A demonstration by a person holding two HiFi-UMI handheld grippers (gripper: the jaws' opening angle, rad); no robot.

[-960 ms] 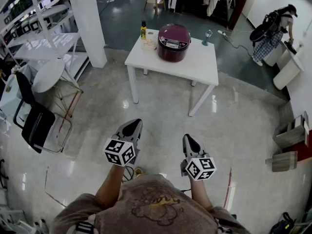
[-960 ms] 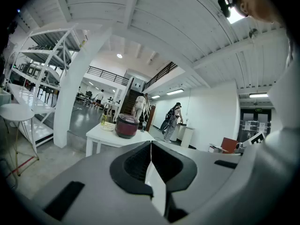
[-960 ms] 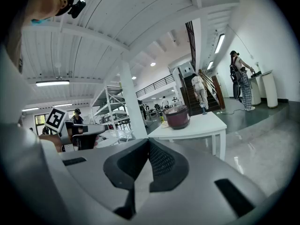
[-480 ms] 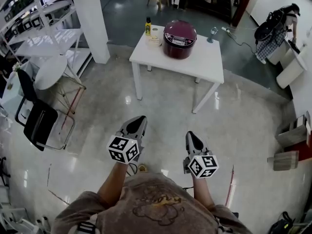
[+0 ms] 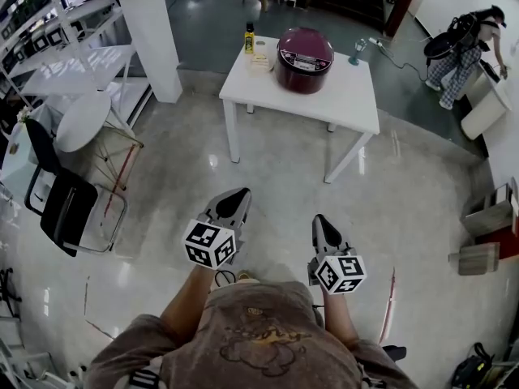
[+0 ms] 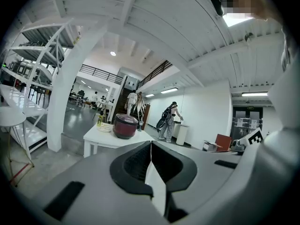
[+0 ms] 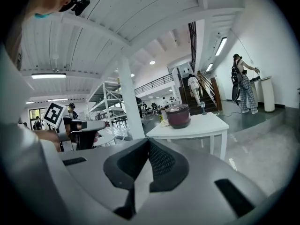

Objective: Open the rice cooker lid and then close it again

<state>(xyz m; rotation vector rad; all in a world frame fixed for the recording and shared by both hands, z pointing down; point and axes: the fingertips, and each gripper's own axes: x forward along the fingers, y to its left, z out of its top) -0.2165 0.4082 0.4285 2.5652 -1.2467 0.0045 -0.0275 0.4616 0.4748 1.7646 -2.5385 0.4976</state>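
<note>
nothing of the task done yet, to judge by the scene: rice cooker [image 5: 304,59] out of reach, lid [image 5: 306,47] down, neither opened nor reclosed. all still ahead: closing in on the table, freeing the lid, raising it, pressing it shut again.

nearest, held out just in front of the torso: left gripper [image 5: 237,194] and right gripper [image 5: 322,220], side by side and a little apart, pointing forward and slightly below level over bare floor [image 5: 276,164]. both fully closed, pads meeting along a thin seam, gripping nothing.

farther on, well apart from both grippers: white table [image 5: 345,108]. on its far half, about midway between left and right edges, the dark red cooker. at the far left corner, a yellow-labelled bottle [image 5: 250,39]. beyond the table's right edge, a person [image 5: 464,43] bent over a white bin, no part of the job.
</note>
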